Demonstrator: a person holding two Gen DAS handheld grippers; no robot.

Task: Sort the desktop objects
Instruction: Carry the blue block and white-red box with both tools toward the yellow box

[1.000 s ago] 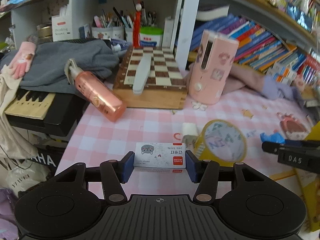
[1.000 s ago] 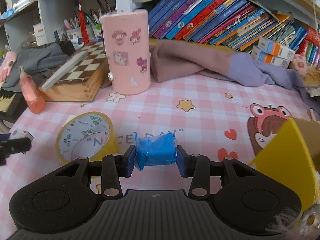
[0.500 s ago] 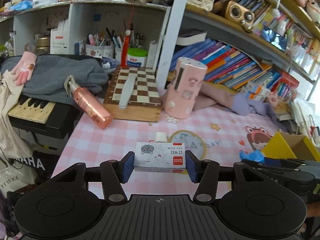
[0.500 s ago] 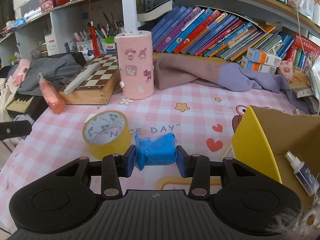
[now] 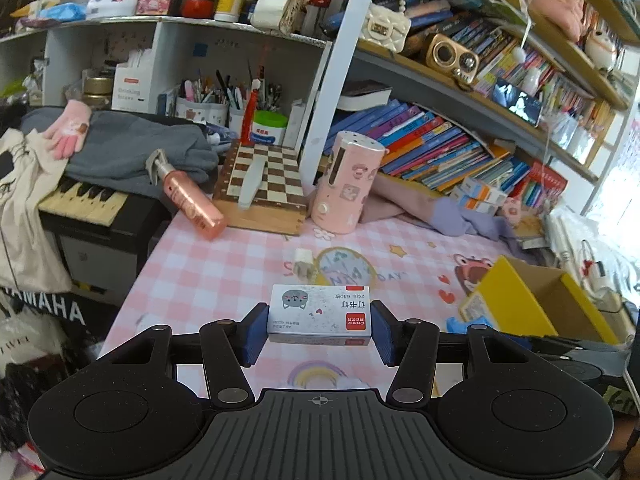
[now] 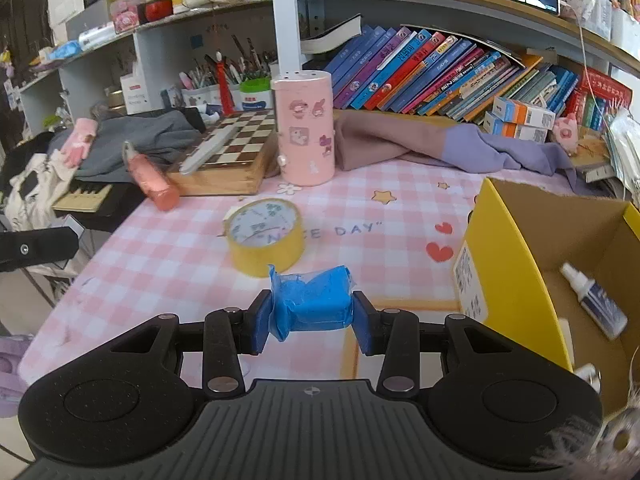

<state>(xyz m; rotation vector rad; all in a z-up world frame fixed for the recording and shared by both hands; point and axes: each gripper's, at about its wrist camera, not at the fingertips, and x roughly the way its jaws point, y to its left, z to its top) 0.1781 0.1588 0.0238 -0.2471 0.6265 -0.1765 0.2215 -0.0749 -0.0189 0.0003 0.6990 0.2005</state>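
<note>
The left gripper (image 5: pixel 319 334) is clamped on a staple box (image 5: pixel 320 314), held above the pink checked surface (image 5: pixel 224 272); the right gripper (image 6: pixel 312 322) is clamped on a blue wrapped block (image 6: pixel 314 300), up off the surface just left of the yellow box (image 6: pixel 516 292). Both loads probably go into that box, so the likely trouble is the two grippers meeting at its opening, or a load catching the near wall and dropping outside. The block's wrapper looks loose and may slip. Inside the box lies a small white bottle (image 6: pixel 596 300) on its side; something white shows at its near corner, unclear. A tape roll (image 6: pixel 264 236) sits nearby.
</note>
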